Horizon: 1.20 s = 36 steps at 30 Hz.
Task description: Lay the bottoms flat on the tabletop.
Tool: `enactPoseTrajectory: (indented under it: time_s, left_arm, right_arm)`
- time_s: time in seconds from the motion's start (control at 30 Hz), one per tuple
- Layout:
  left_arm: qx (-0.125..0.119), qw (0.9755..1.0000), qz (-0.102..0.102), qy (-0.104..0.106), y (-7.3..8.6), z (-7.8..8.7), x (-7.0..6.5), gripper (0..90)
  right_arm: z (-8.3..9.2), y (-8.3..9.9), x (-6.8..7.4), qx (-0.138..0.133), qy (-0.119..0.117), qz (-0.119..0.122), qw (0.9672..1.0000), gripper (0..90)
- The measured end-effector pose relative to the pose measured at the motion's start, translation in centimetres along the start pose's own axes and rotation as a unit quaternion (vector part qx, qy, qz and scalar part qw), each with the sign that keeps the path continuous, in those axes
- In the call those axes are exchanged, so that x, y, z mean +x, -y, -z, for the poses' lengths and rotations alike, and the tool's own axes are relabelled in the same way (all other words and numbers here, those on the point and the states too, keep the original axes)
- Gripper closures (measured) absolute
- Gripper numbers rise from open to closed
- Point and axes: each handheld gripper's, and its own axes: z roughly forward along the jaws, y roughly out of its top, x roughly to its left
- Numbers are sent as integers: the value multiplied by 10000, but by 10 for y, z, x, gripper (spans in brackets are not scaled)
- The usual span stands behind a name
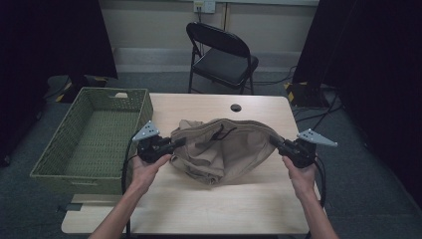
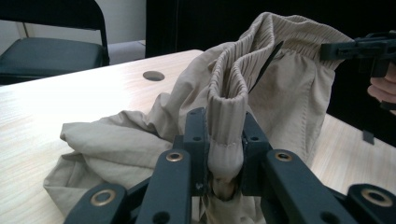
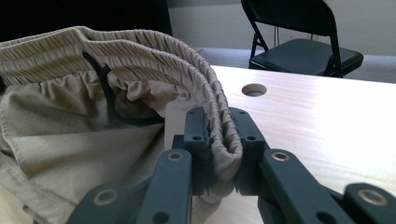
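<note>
Two black tools, the left tool [image 1: 175,144] and the right tool [image 1: 276,143], each clamped on an end of the beige drawstring shorts' [image 1: 219,149] elastic waistband, hold it stretched mid-frame above the wooden desk [image 1: 199,204], apparently to straighten it.

No text, label, brand or number can be read anywhere in these views. The surfaces in sight carry no legible print

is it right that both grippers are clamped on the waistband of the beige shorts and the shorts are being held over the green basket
Not quite. Both the left gripper and right gripper are clamped on the waistband of the beige shorts, but the high view shows them over the table; the green basket sits off to the left.
</note>
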Motion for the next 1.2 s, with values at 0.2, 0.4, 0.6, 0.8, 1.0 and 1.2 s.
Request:
enactPoseTrajectory:
  time_s: [0.2,0.4,0.6,0.8,1.0,1.2]
  left_arm:
    - [-130,9998,-140,53,-11,5,-7,778]
    - [-337,9992,-201,109,-25,17,-8,777]
    - [-547,9980,-269,142,-38,28,-11,778]
    - [-716,9970,-248,158,-46,37,-10,778]
    - [-934,9952,-221,169,-59,46,-8,779]
    - [-1097,9932,-358,134,-77,55,-11,778]
  right_arm:
    - [6,-13,2,-200,-65,26,9998,786]
    - [15,-24,7,-392,-174,74,9991,787]
    - [23,-37,12,-458,-296,146,9984,786]
    - [31,-47,17,-590,-317,166,9976,785]
    - [32,-62,24,-730,-376,238,9963,786]
    - [35,-77,29,-911,-465,266,9944,786]
